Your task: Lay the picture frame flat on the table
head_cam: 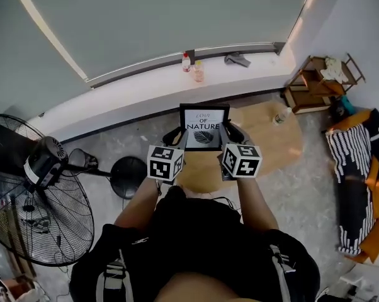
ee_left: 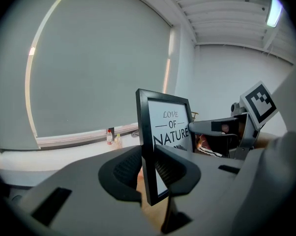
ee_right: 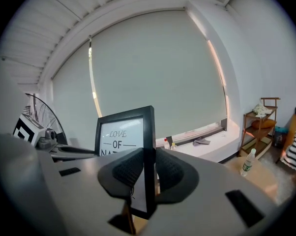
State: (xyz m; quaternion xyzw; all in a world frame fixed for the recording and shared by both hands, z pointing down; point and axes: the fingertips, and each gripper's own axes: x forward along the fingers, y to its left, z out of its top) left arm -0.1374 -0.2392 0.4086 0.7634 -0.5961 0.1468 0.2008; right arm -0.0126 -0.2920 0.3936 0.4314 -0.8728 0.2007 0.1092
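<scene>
A black picture frame with a white print reading "LOVE OF NATURE" and a leaf stands upright above the round wooden table. My left gripper is shut on the frame's left edge, the pads pressing both faces. My right gripper is shut on the frame's right edge in the same way. The frame faces me, held between the two grippers. Whether its bottom edge touches the table is hidden by the grippers.
A plastic bottle stands on the table's right side. Two small bottles and a grey cloth sit on the window ledge. A large floor fan is at the left; a wooden shelf and striped seat are at the right.
</scene>
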